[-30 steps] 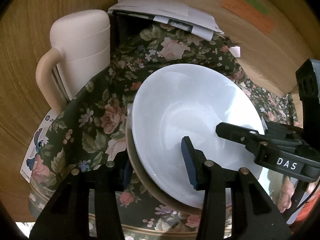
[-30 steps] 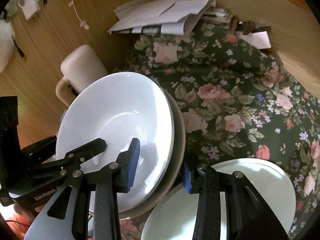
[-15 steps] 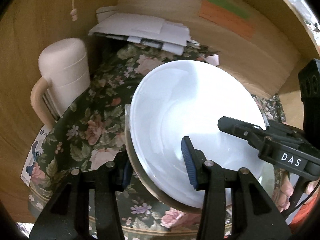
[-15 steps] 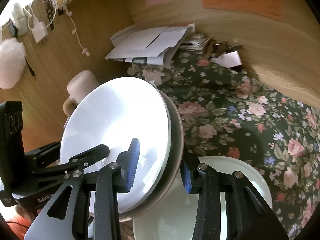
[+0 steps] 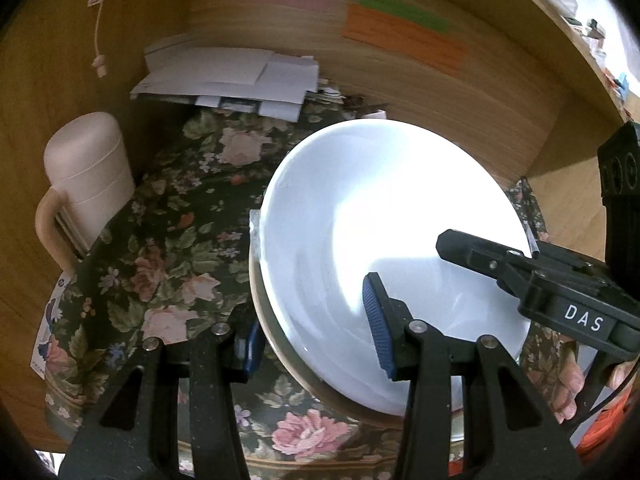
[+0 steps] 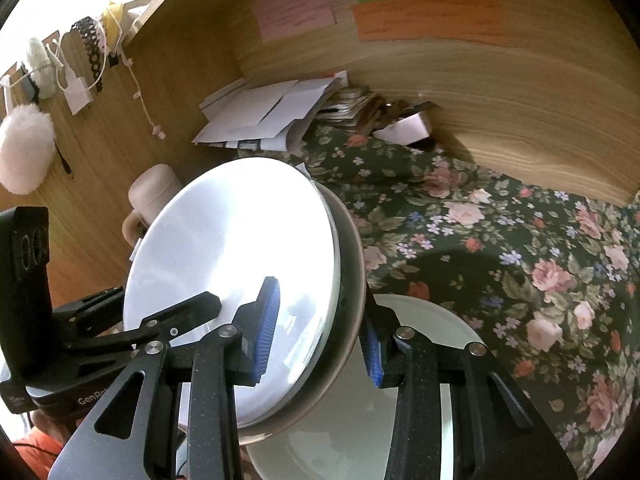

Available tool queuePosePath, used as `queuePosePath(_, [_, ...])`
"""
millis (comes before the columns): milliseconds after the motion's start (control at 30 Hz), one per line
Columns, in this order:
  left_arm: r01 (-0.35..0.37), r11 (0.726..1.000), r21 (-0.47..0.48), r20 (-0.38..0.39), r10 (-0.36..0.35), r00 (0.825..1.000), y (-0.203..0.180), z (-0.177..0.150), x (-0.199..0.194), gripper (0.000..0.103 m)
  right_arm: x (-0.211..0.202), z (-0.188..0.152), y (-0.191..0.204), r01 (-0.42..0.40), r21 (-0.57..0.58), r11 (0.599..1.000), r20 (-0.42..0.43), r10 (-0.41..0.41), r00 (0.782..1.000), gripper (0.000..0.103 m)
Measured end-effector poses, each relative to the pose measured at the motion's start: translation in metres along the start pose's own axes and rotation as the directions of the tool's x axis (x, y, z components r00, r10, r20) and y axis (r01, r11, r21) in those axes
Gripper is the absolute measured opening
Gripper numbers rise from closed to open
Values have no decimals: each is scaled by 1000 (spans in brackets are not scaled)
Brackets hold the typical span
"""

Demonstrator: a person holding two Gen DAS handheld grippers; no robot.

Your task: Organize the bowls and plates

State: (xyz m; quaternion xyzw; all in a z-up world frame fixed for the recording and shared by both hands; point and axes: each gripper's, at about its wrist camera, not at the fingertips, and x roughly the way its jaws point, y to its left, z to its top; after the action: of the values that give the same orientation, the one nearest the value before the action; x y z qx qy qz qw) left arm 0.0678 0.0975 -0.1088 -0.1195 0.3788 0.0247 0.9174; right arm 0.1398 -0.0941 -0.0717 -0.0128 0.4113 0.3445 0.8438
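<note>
Bowls (image 5: pixel 384 248), stacked and tilted, pinched at opposite rims by left tongs (image 5: pixel 316 344) and right tongs (image 6: pixel 320 344), could slip apart.

We see the left gripper (image 5: pixel 316 330) clamping the rims of a white ceramic bowl (image 5: pixel 384 248) nested in a beige plate (image 5: pixel 280 348), tilted above a dark floral tablecloth (image 5: pixel 168 248). The right gripper (image 5: pixel 532 276) grips the far rim. Behind stand a cream lidded jug (image 5: pixel 86 174) and stacked white papers (image 5: pixel 232 80).
</note>
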Motion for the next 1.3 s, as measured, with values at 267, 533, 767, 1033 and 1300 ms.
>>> queuePosePath(267, [32,999,36,-1,-32,999,-24,-3,0,45,-19,-11,-18,23,32,999,23,-24,999,34])
queuePosePath(533, [63,995,76,-14,-62,998,-46,-5,5,45,-32,-21,-38,39,73,997,32,-42,999,34])
queuePosePath(767, [80,991,107,-38,-77,996,-66,-11,11,45,-32,-31,-55,48,112,993,13,-50,999,34])
queuePosePath(1033, [92,989,112,-91,-82,992,-75,-18,26,45,-18,-42,-71,47,155,987,-34,-43,998,34])
queuePosePath(1300, [88,989,116,-150,-70,986,-74,-23,47,45,-10,-48,-81,48,182,982,-68,-36,997,34])
